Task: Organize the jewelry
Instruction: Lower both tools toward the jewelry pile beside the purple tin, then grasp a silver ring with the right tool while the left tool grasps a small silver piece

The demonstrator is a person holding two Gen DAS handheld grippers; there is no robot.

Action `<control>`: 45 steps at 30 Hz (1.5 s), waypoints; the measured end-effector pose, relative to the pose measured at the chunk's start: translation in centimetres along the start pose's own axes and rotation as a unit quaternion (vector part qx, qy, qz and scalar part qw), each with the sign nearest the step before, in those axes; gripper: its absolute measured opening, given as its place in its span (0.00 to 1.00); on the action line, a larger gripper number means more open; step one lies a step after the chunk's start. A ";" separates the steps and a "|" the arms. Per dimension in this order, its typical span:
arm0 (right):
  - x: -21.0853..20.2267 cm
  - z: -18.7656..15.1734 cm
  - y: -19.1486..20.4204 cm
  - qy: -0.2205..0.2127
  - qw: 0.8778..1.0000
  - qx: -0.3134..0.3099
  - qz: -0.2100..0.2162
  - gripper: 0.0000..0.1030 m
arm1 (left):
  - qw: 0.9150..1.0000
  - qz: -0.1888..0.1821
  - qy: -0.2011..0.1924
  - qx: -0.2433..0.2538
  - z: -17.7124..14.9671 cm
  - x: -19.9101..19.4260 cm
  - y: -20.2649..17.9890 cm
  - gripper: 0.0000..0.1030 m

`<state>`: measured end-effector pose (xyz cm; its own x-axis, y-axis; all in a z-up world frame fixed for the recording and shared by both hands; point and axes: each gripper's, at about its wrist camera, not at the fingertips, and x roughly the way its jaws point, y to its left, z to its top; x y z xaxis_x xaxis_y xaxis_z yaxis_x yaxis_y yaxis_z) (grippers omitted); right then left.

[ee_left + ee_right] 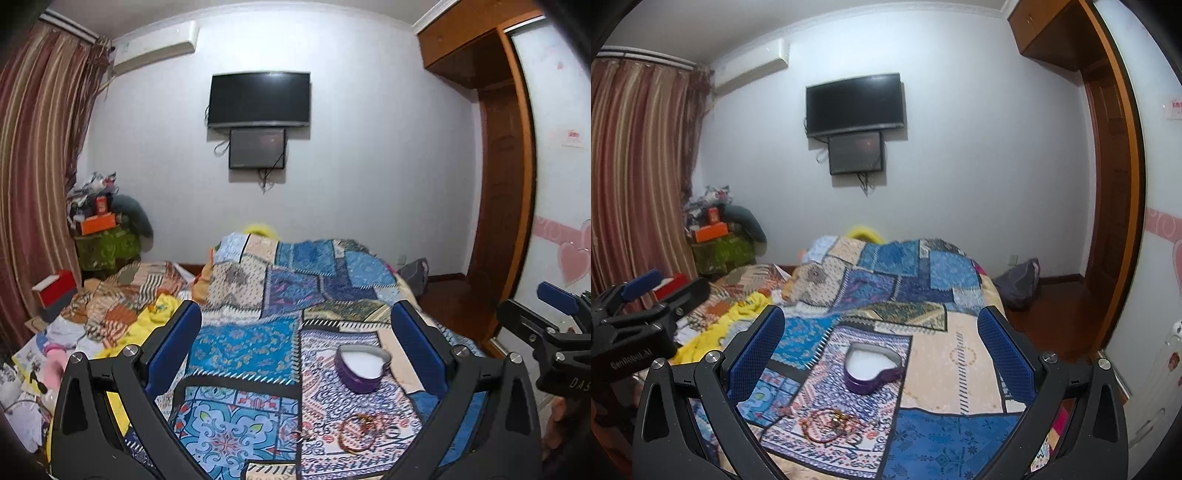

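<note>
A purple heart-shaped box [362,368] with a white inside lies open on the patchwork quilt [258,343]; it also shows in the right wrist view [872,367]. A small heap of jewelry [364,430], red and gold bangles and a chain, lies on the quilt in front of the box, also in the right wrist view [833,424]. My left gripper [295,343] is open and empty, held above the quilt short of the box. My right gripper [881,345] is open and empty, also above the quilt. Each gripper shows at the edge of the other's view [554,325] [639,314].
The quilt covers a bed with a rumpled hump [886,269] at the far end. Loose clothes and a yellow cloth [122,325] lie at the left. A wardrobe [1115,184] stands at the right, a curtain [33,166] at the left, a TV [258,99] on the far wall.
</note>
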<state>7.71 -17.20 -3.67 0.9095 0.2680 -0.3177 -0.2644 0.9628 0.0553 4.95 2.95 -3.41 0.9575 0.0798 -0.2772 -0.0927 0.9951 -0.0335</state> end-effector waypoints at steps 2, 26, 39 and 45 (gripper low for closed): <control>1.3 -0.5 -0.7 0.018 1.000 0.002 -0.010 1.00 | 1.000 0.010 0.015 -0.006 -0.4 1.4 0.8 1.00; 9.6 -9.0 0.0 0.262 0.961 -0.038 0.082 0.59 | 0.954 -0.045 0.290 0.057 -11.3 14.3 4.0 0.51; 9.9 -10.8 2.3 0.303 0.943 -0.066 0.122 0.36 | 0.931 -0.135 0.332 0.074 -13.2 13.5 1.4 0.39; 10.4 -11.3 2.6 0.312 0.940 -0.071 0.120 0.27 | 0.917 -0.159 0.361 0.058 -14.3 14.5 1.2 0.28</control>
<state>12.89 -12.25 -17.56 0.4650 0.3616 -0.8081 -0.5181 0.8513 0.0828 14.80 4.51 -21.16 0.4973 -0.2321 -0.8360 0.2293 0.9645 -0.1313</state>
